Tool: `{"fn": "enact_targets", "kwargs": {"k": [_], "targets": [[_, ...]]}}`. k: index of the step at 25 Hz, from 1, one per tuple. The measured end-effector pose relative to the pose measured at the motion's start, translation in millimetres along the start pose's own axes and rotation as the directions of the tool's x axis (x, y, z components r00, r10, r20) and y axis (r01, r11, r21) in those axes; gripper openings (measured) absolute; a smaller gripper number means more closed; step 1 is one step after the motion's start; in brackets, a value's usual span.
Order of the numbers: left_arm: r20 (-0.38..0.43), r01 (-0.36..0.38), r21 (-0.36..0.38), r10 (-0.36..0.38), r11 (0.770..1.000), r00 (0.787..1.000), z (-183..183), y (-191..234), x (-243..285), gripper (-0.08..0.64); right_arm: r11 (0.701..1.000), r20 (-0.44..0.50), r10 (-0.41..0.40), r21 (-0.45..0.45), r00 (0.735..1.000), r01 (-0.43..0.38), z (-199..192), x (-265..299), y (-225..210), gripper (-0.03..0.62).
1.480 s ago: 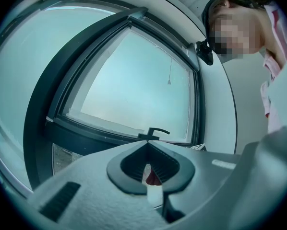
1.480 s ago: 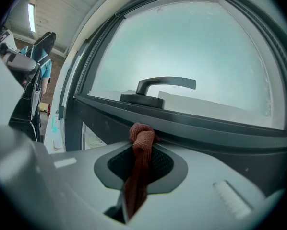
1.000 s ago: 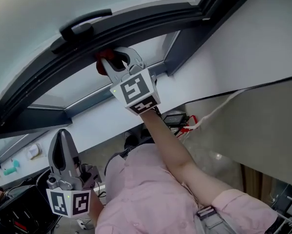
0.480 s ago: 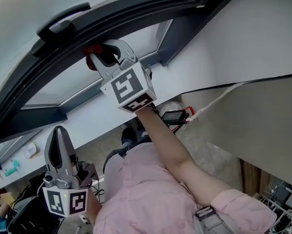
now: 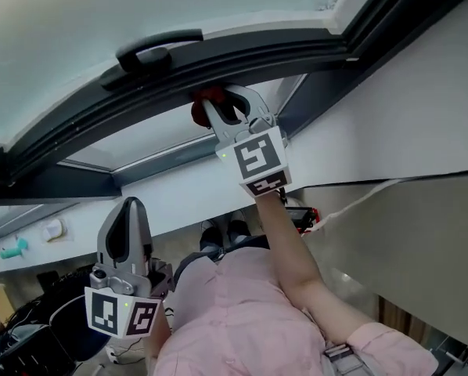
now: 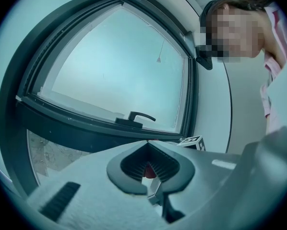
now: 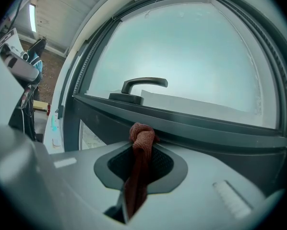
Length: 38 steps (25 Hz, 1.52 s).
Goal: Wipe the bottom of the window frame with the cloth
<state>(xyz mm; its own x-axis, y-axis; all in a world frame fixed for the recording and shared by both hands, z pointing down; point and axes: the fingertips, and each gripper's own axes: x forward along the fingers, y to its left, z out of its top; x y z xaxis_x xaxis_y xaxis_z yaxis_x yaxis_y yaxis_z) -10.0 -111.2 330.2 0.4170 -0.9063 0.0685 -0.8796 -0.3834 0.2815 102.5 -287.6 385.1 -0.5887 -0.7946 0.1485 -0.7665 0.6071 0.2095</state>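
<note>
Right gripper (image 5: 218, 104) clamped on bunched rust-red cloth (image 7: 142, 134), pressed to dark grey window frame's bottom rail (image 7: 215, 131) below black handle (image 7: 143, 86). I judge wipe midway, more rail to cover. Left gripper (image 5: 131, 218) closed, empty.

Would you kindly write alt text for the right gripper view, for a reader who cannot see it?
The right gripper is shut on a reddish-brown cloth, whose bunched end appears to press against the dark bottom rail of the window frame. Above the rail are a black handle and pale frosted glass.
</note>
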Motion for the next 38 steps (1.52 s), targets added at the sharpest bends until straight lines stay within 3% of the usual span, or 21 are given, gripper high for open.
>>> {"fn": "enact_targets", "kwargs": {"k": [18, 28, 38], "targets": [[0.066, -0.041, -0.01, 0.041, 0.999, 0.997, -5.6, -27.5, 15.6, 0.0, 1.0, 0.001, 0.004, -0.013, 1.0, -0.004, -11.4, -19.4, -40.3, 0.054], [0.095, -0.09, -0.004, 0.09, 0.996, 0.991, -3.4, -30.2, 10.9, 0.0, 0.999, 0.003, 0.03, -0.018, 1.0, -0.029, -11.5, -20.3, -41.7, 0.054], [0.101, -0.08, 0.001, 0.079, 0.997, 0.992, -1.1, -32.9, 13.3, 0.001, 1.0, -0.006, -0.002, -0.006, 1.0, 0.001, -13.8, -25.8, -54.3, 0.054]]}}
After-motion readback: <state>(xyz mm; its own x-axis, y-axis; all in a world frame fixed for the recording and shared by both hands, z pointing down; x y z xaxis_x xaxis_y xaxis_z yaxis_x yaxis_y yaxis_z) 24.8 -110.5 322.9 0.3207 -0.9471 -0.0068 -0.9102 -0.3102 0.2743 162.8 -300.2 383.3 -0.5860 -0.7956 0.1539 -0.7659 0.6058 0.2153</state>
